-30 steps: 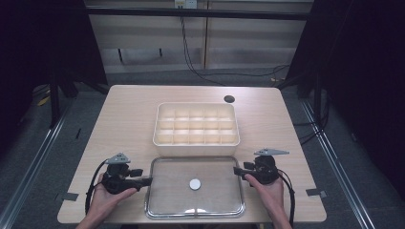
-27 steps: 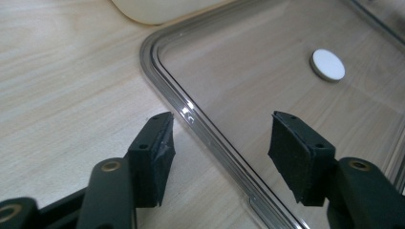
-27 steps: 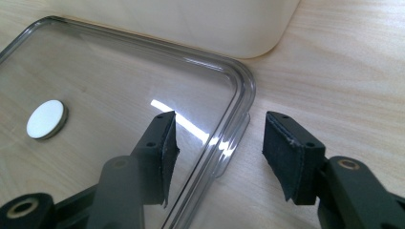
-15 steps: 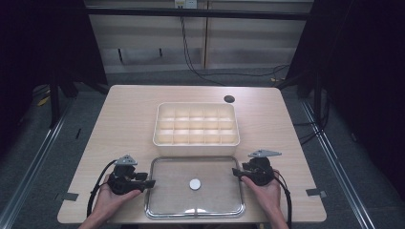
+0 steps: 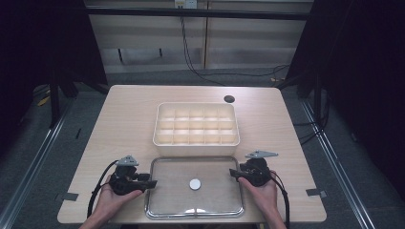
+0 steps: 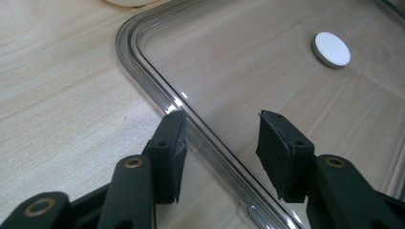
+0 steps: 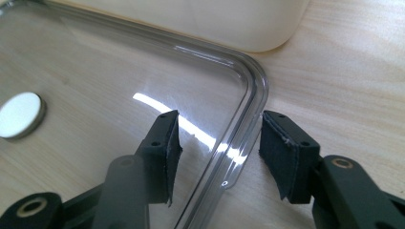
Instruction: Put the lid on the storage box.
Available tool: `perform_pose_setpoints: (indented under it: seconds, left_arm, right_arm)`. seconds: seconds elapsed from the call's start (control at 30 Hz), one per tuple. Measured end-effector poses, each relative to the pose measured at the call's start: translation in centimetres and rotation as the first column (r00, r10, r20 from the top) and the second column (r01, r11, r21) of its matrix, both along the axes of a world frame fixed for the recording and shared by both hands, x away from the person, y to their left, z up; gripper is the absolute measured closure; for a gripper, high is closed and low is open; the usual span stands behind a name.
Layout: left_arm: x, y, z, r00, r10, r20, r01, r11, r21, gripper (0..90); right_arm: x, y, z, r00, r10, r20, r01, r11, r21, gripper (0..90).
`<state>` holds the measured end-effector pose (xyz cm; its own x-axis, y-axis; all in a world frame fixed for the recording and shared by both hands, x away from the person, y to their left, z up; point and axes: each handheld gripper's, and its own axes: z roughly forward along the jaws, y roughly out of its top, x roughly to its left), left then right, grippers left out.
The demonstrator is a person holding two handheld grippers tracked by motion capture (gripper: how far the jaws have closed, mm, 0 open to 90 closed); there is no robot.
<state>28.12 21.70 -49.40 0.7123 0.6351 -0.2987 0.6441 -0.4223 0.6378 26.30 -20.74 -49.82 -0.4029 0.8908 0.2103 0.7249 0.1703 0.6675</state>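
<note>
Both forearms come in from the bottom edge, each hand wrapped around a hand-held gripper. Left hand-held gripper (image 5: 152, 183) points right, right hand-held gripper (image 5: 232, 173) points left — tips facing each other. Left jaws have just been closing, now about half apart; right jaws also half apart — nothing pinched by either.

Cream compartment box (image 5: 196, 129) and dark disc (image 5: 229, 99) on table (image 5: 129, 119)

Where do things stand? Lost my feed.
Left gripper and right gripper each straddle a side rim of the clear lid, fingers just closing, not gripping. Compartment box lies behind it. Nothing in the way.
</note>
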Motion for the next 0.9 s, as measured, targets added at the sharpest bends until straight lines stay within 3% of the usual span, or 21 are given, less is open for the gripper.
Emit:
perform_pose_setpoints:
  seconds: [0.03, 0.27, 0.3, 0.47, 0.5, 0.77, 0.9]
  left_arm:
    - [-0.1, 0.0, 0.0, 1.0, 0.001, 0.003, -0.001, 1.0, 0.003, 53.6]
    - [0.0, 0.0, 0.0, 0.9998, 0.018, 0.004, -0.018, 0.9998, 0.001, 59.1]
    - [0.0, 0.2, -0.1, 0.9999, 0.015, -0.005, -0.015, 0.9998, -0.012, 59.3]
    - [0.1, 0.3, -0.1, 0.9998, 0.021, -0.006, -0.021, 0.9997, -0.014, 61.0]
    - [0.1, 0.3, -0.2, 0.9997, 0.021, -0.007, -0.021, 0.9997, -0.014, 61.3]
    - [0.1, 0.3, -0.2, 0.9994, 0.033, 0.002, -0.033, 0.9994, -0.004, 67.2]
    - [0.1, 0.3, -0.1, 0.9994, 0.033, 0.002, -0.033, 0.9994, -0.002, 67.2]
  right_arm:
    - [0.1, -0.3, -0.1, 1.0, -0.009, -0.002, 0.009, 0.9995, 0.03, 49.0]
    - [0.1, -0.8, -0.2, 0.9991, -0.036, -0.023, 0.038, 0.9946, 0.097, 50.5]
    - [0.1, -1.2, -0.3, 0.998, -0.051, -0.038, 0.056, 0.9883, 0.142, 52.0]
    - [0.1, -1.8, -0.4, 0.9962, -0.07, -0.052, 0.079, 0.9749, 0.208, 54.7]
    - [0.1, -2.1, -0.5, 0.9951, -0.078, -0.061, 0.091, 0.9673, 0.237, 56.5]
    - [-0.2, -2.7, -0.5, 0.9938, -0.083, -0.073, 0.102, 0.9491, 0.298, 59.4]
    - [-0.4, -3.3, -0.4, 0.9929, -0.091, -0.077, 0.113, 0.9197, 0.376, 58.8]
